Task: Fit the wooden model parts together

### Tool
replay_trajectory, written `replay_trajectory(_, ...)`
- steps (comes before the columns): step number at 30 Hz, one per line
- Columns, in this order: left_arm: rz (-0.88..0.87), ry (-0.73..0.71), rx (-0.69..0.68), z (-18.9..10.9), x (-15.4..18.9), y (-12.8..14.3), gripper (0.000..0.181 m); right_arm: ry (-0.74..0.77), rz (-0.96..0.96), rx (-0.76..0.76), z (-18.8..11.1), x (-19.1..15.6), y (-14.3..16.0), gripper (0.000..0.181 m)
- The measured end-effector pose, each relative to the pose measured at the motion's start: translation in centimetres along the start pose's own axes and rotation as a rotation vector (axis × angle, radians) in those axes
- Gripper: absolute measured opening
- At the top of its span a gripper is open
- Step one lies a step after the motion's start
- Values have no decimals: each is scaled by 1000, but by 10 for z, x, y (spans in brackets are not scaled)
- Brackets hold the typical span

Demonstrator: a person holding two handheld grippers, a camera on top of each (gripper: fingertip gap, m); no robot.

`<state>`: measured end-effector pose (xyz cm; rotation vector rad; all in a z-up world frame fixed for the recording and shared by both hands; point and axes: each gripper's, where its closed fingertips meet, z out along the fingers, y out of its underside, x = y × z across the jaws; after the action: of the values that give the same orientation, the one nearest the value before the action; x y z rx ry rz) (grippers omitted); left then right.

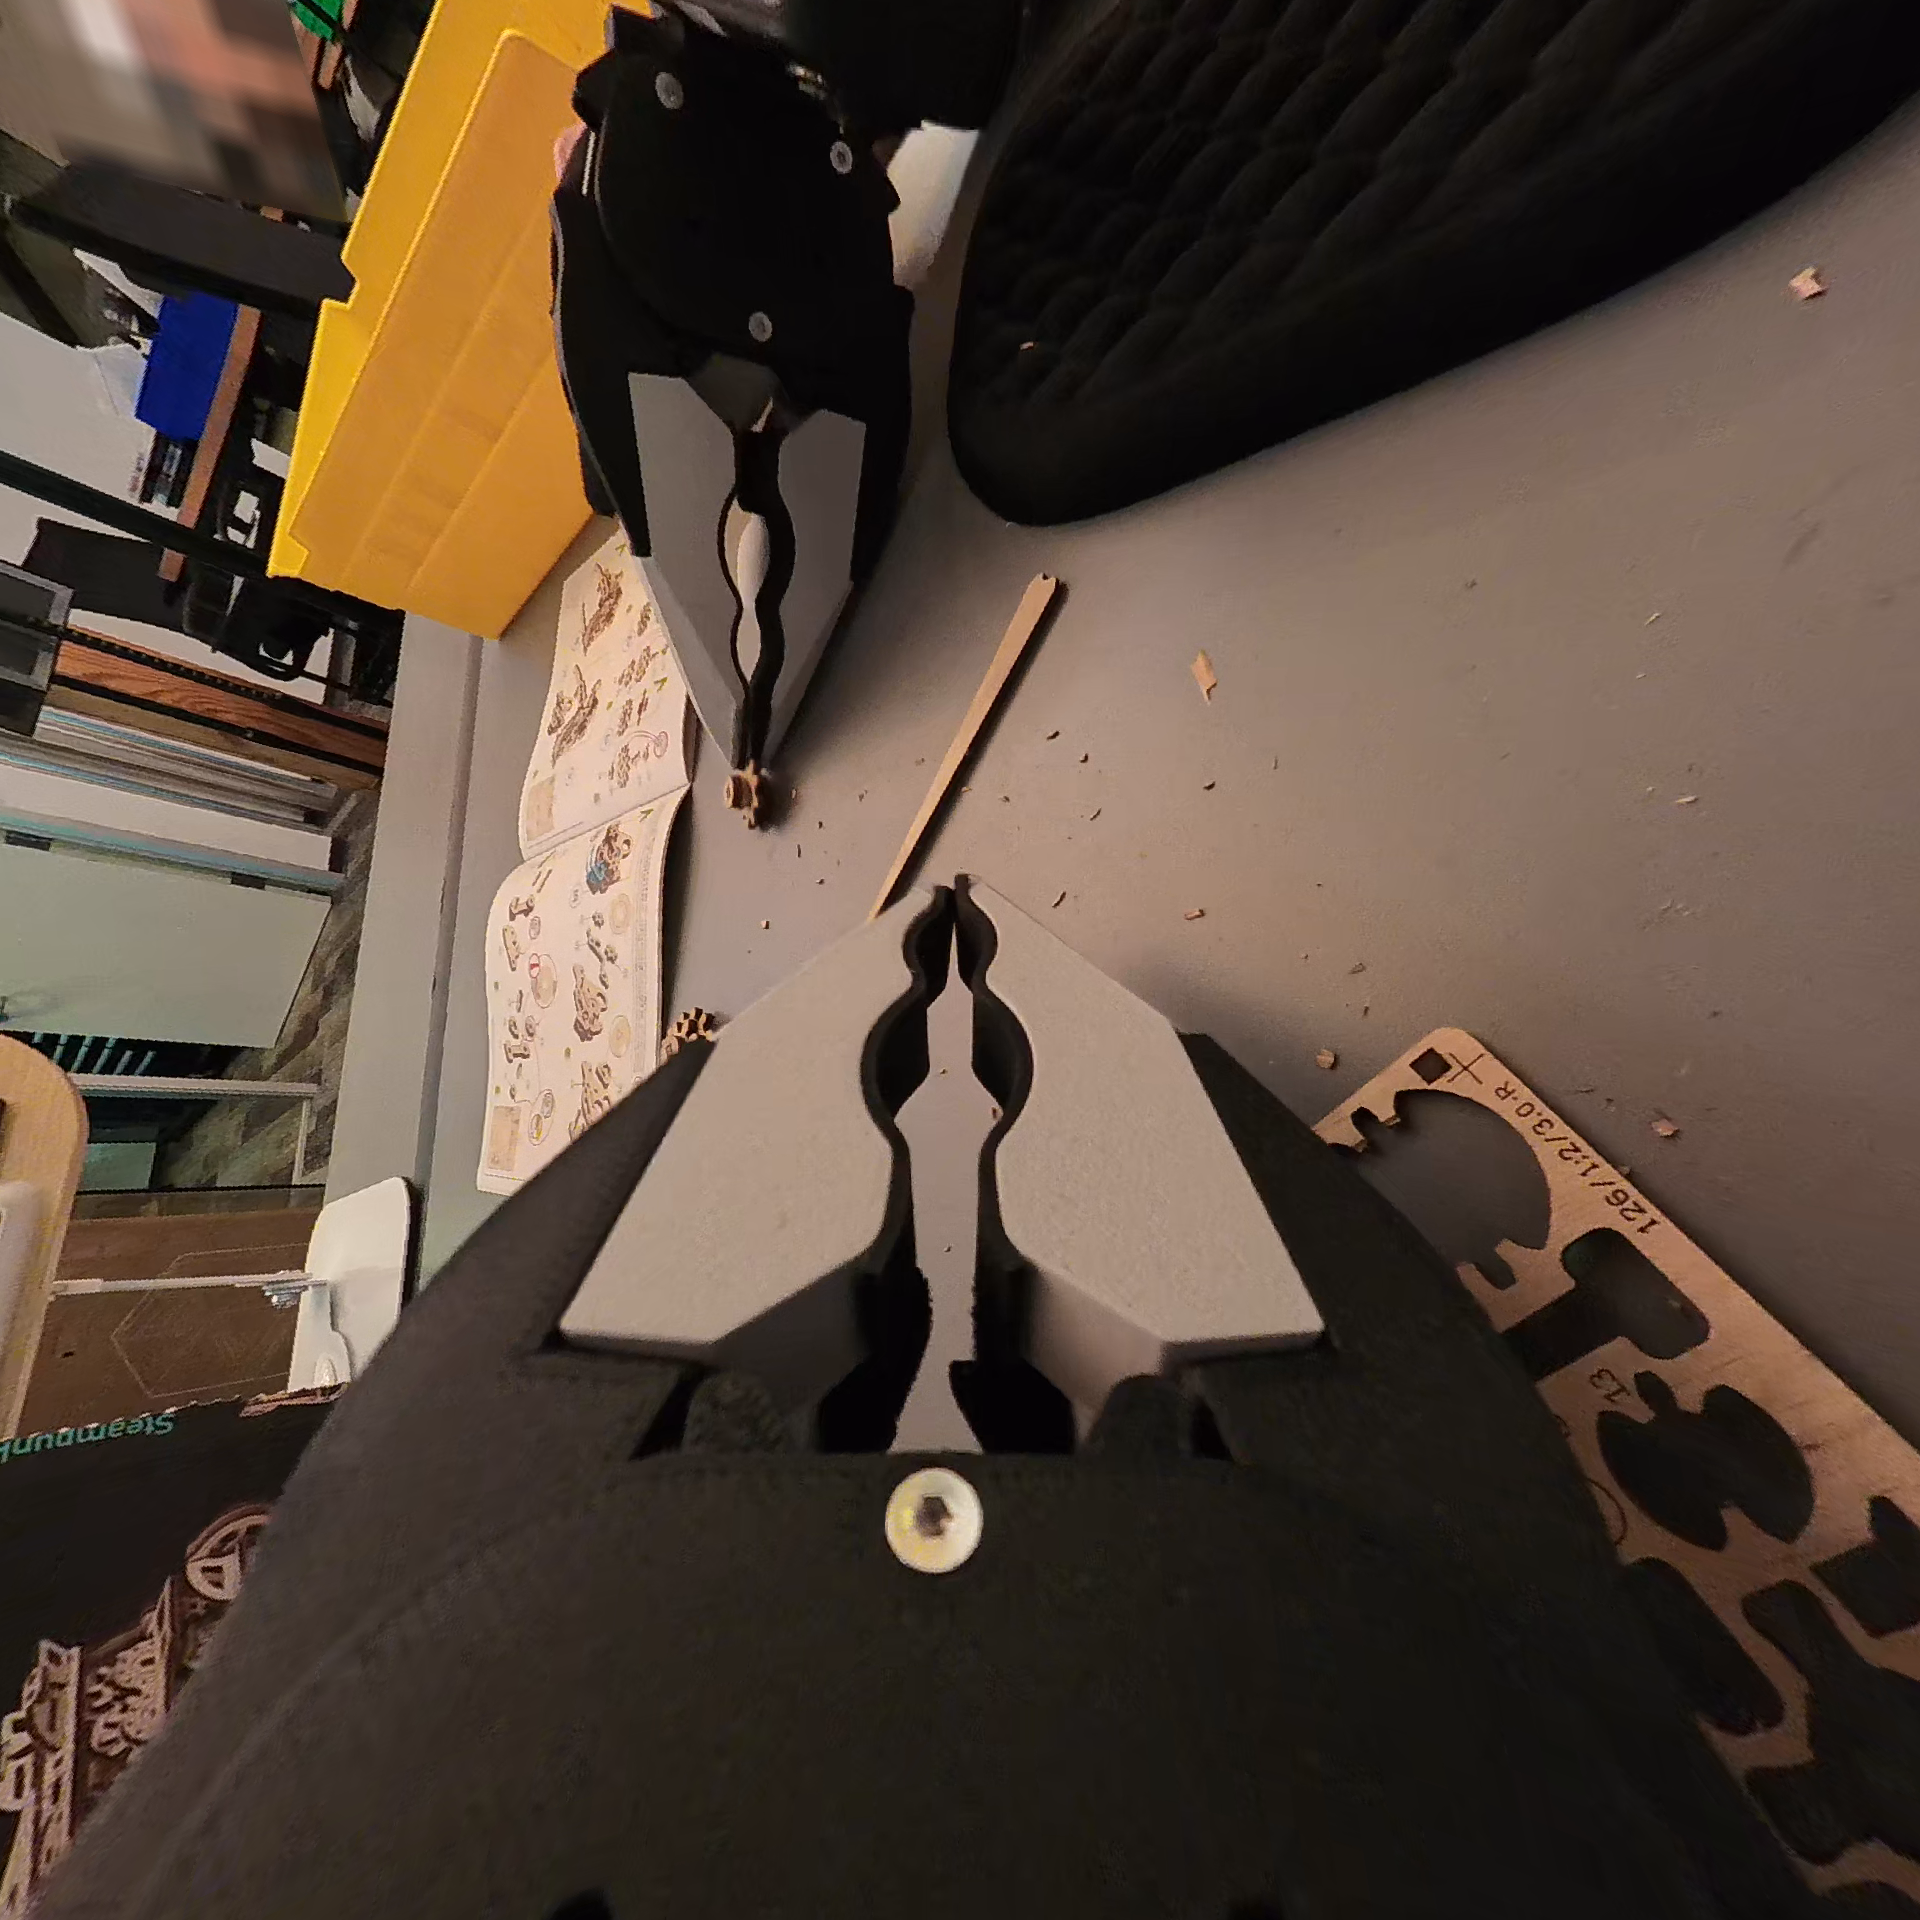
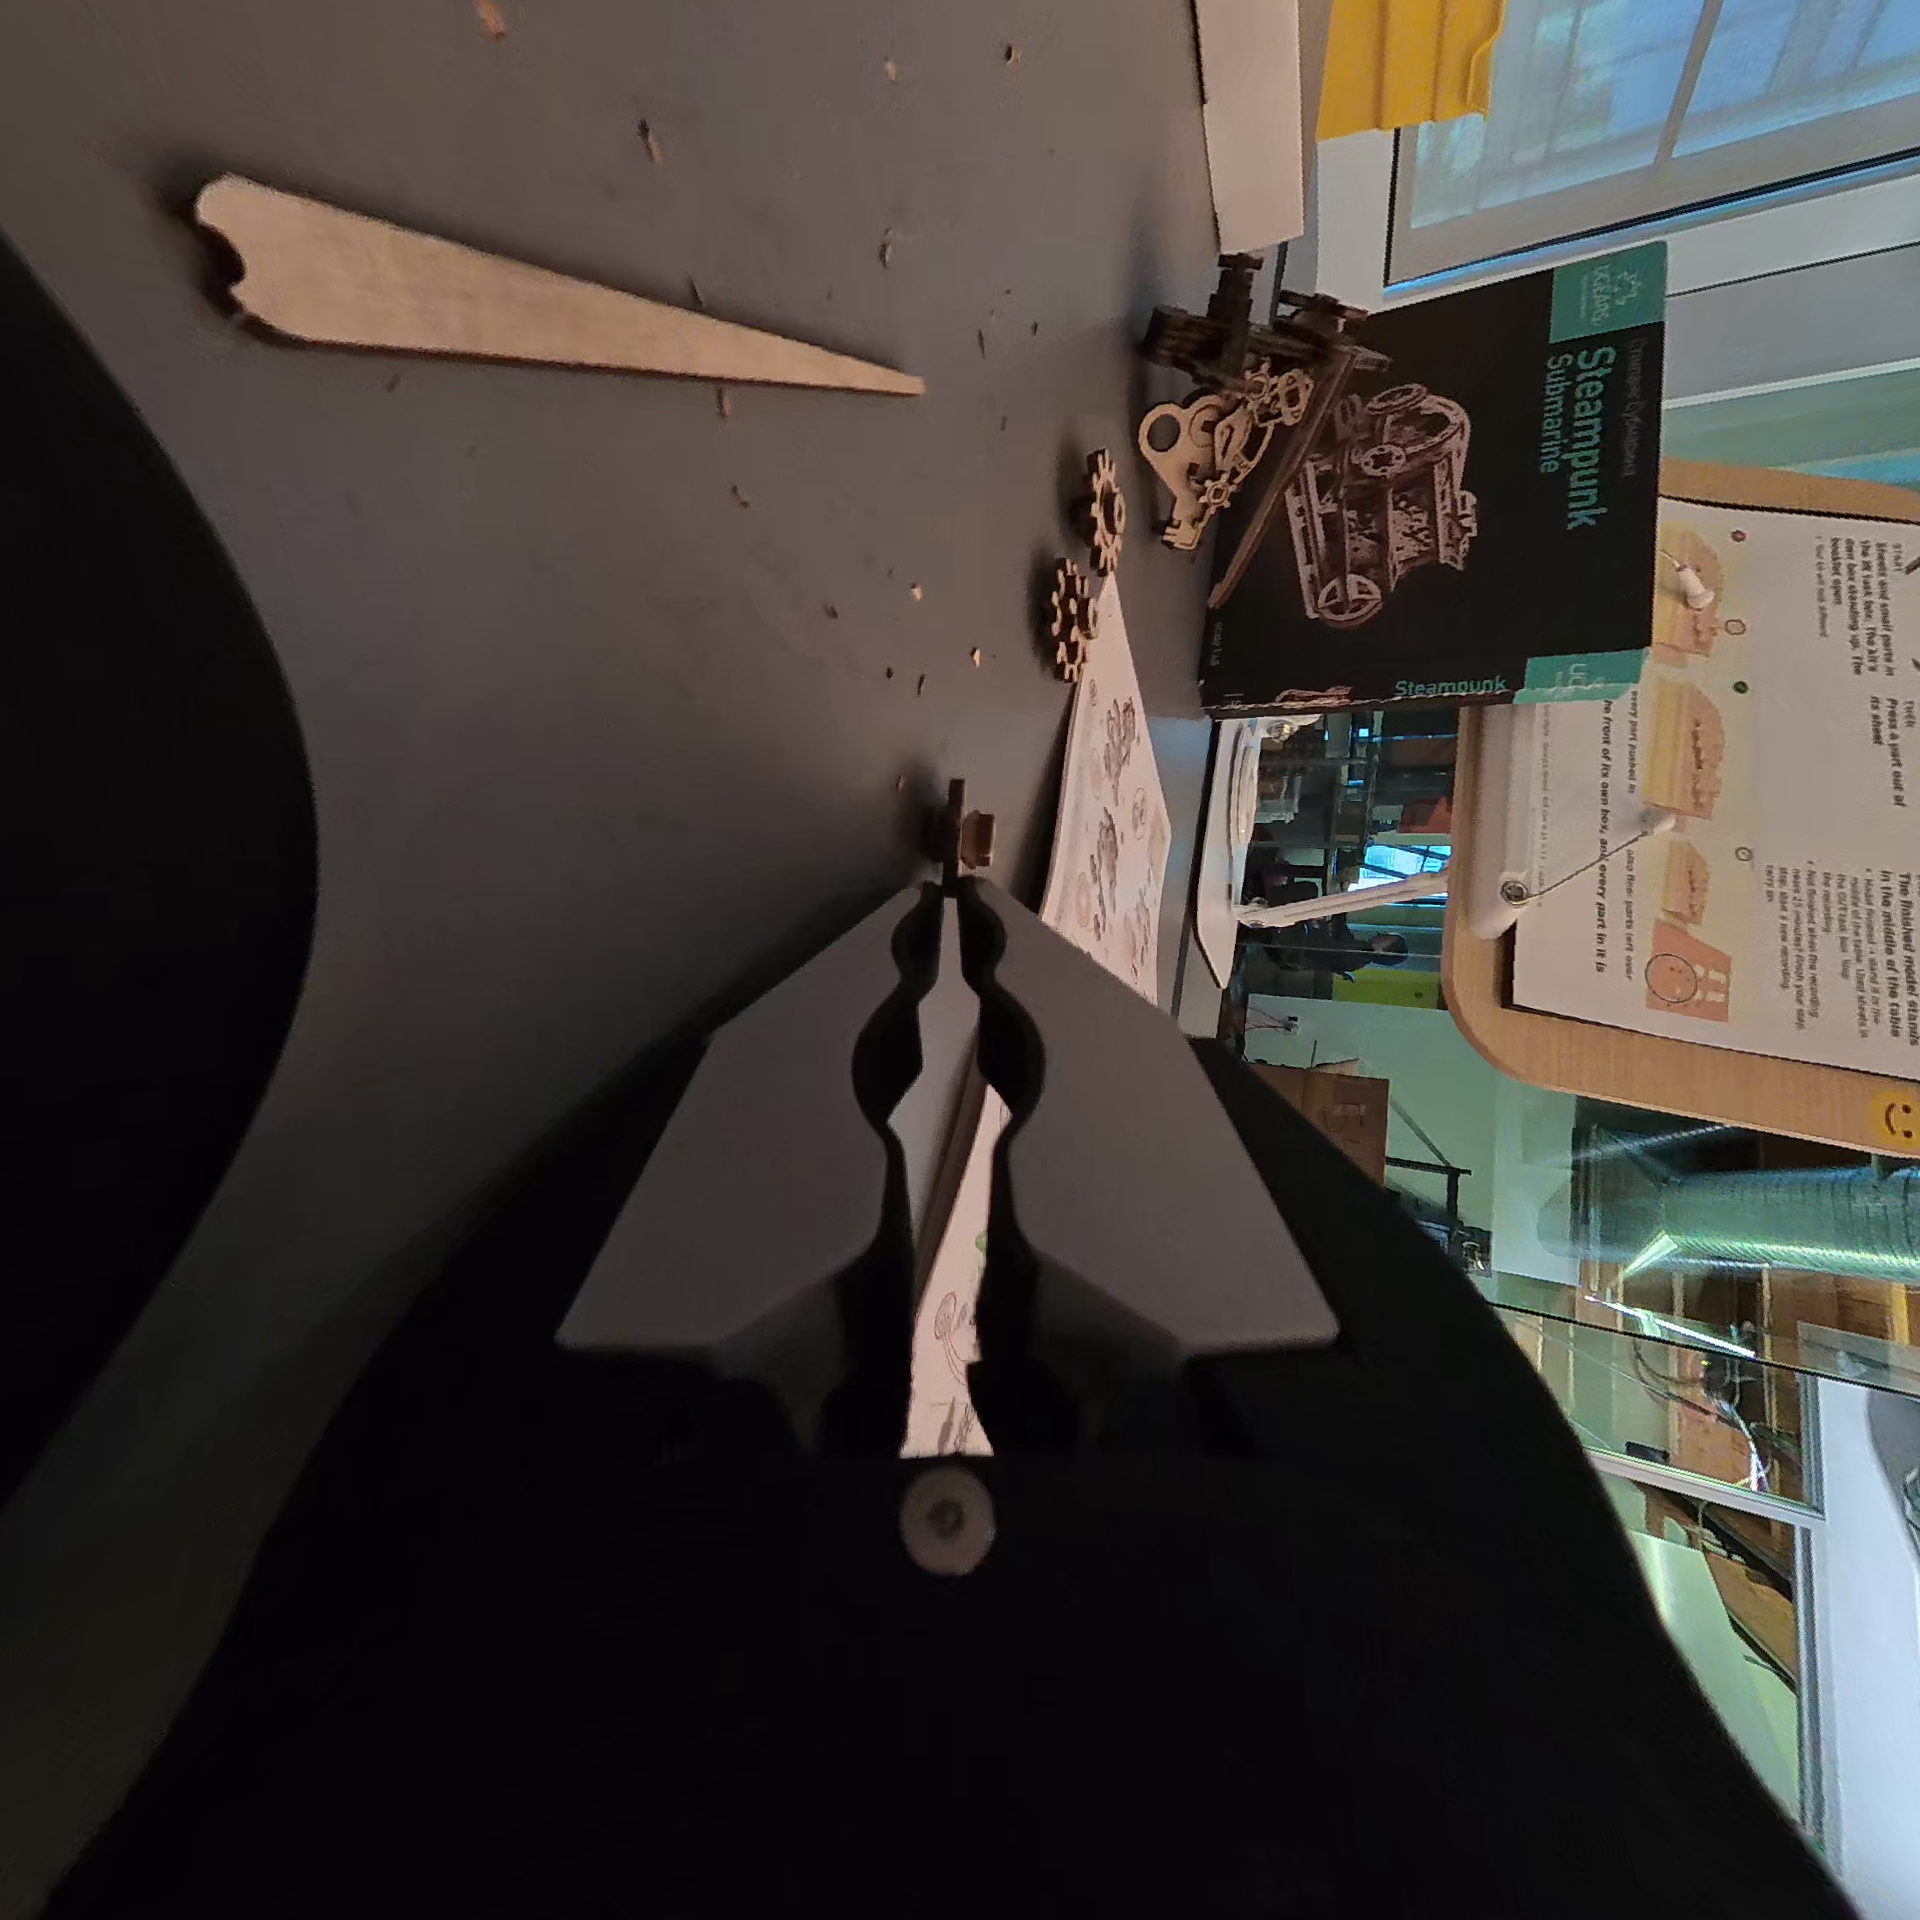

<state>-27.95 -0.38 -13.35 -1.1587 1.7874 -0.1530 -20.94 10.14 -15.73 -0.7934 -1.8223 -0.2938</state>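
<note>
My right gripper is shut on a small wooden gear part, held edge-on just above the grey table. It shows in the left wrist view too, with the gear part at its tips. My left gripper is shut with nothing between its fingers, hovering over the table near the thin end of a tapered wooden stick. The stick lies flat. Two loose wooden gears and a partly built model lie near the kit box.
A punched-out wooden sheet lies at the lower right. An open instruction booklet lies at the table edge beside a yellow bin. A black padded mat covers the far right. Wood chips litter the table. Across from one pair of fingers to the other is roughly 15 cm. From either gripper's tips it is about 20 cm to the partly built model.
</note>
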Motion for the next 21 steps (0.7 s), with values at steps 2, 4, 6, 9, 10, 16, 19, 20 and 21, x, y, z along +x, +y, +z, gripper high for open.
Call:
replay_trajectory(2,1,1,-3,0,0,1,0,3,-14,0,0,0,0,3)
replay_trajectory(4,-4,0,-3,0,0,1,0,6,-30,-5,-1,0,2,3)
replay_trajectory(6,-9,-10,3,-1,-3,0,0,1,-23,0,-2,0,2,4)
replay_trajectory(9,-7,-43,25,-4,-9,-5,0,-2,-42,-18,-4,-1,4,4)
replay_trajectory(10,-10,-45,29,-4,-9,-6,0,-4,-45,-25,-5,-1,5,4)
replay_trajectory(16,-8,-59,24,-6,-12,-4,0,4,87,-89,-21,-2,15,5)
replay_trajectory(19,-37,-83,29,-8,-18,-4,0,-6,300,-196,-36,-2,28,5)
replay_trajectory(20,-56,-90,33,-9,-20,-4,0,-21,397,-242,-41,-4,35,5)
replay_trajectory(21,-75,-100,37,-10,-23,-5,0,-28,498,-287,-46,-7,43,6)
